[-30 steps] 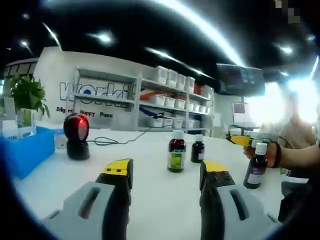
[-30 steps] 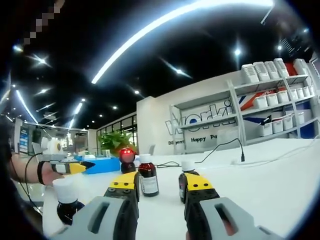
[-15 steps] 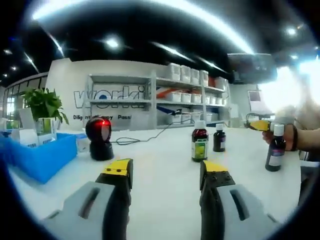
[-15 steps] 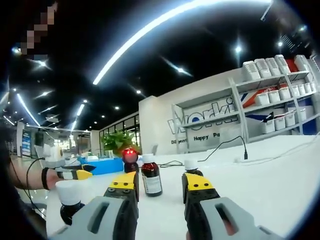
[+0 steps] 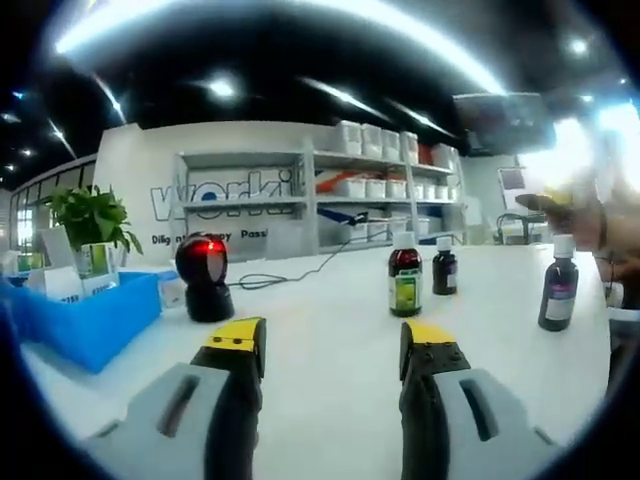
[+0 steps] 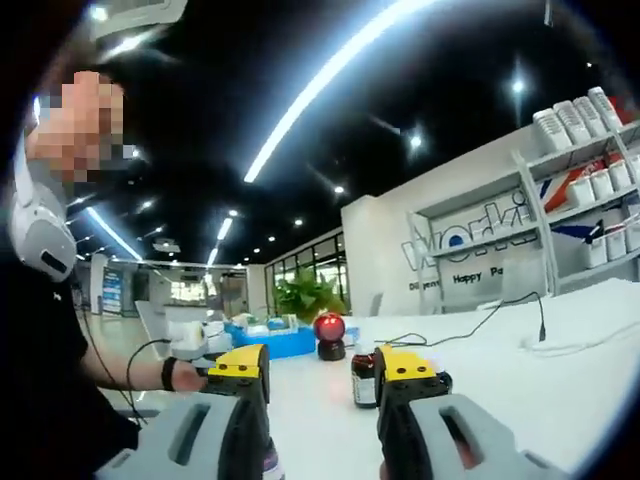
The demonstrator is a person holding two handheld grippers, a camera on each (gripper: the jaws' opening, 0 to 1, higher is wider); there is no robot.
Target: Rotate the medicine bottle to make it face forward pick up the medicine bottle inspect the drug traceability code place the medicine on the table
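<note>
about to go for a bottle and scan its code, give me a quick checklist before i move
1. Left gripper jaws open, nothing held: ok.
2. Right gripper jaws open, nothing held: ok.
3. Medicine bottles upright on the white table: green-label bottle, small dark bottle, purple-label bottle: ok.
4. Scanner lit red and standing: ok.
5. Traceability code facing forward: cannot tell, labels too small.
6. Path from the left gripper to the green-label bottle free of clutter: ok.

Long ceiling light strips streak overhead in my left gripper view, glaring white toward two o'clock. My right gripper view is darker up top. Fisheye bends the edges; everything looks softly blurred.
</note>
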